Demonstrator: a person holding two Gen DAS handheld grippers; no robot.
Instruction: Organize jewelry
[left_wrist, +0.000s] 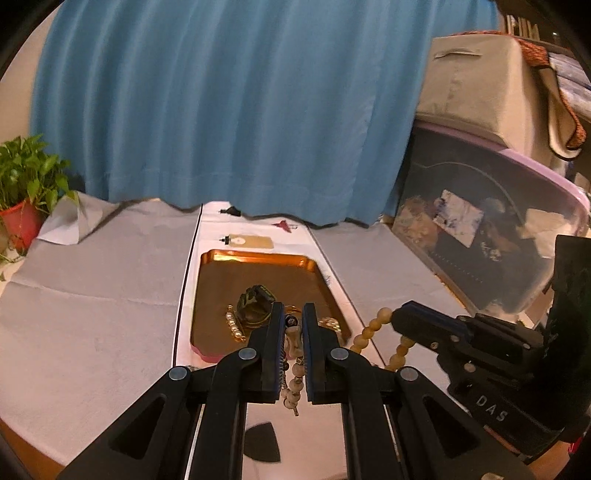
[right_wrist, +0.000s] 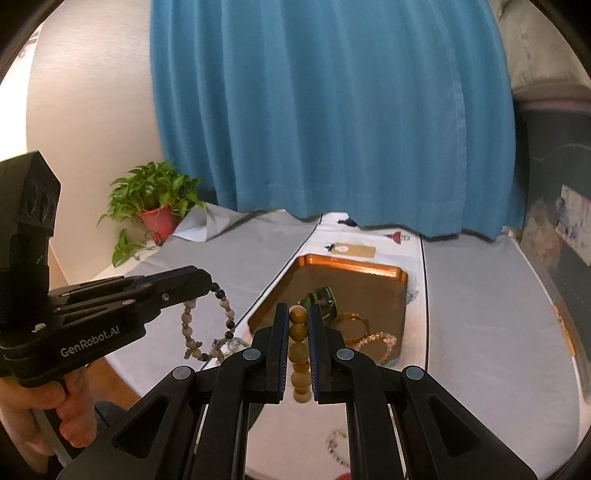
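My left gripper (left_wrist: 293, 310) is shut on a bracelet of pale and dark beads (left_wrist: 295, 369), which hangs just before the near edge of a copper tray (left_wrist: 258, 255). The right wrist view shows that gripper (right_wrist: 207, 282) at the left with the bracelet (right_wrist: 226, 314) dangling as a loop. My right gripper (right_wrist: 298, 312) is shut on an amber bead bracelet (right_wrist: 298, 332) over the tray's (right_wrist: 351, 264) near edge. In the tray lie a dark green bangle (right_wrist: 325, 299), a gold bangle (right_wrist: 354, 321), a pink crystal bracelet (right_wrist: 380, 339) and a pearl clip (left_wrist: 234, 325).
A white runner over grey cloth covers the table. A potted plant (right_wrist: 155, 206) stands at the far left, a blue curtain (left_wrist: 229, 110) hangs behind, and a clear storage bin (left_wrist: 480, 236) lines the right side. Another small bracelet (right_wrist: 338, 443) lies on the runner near me.
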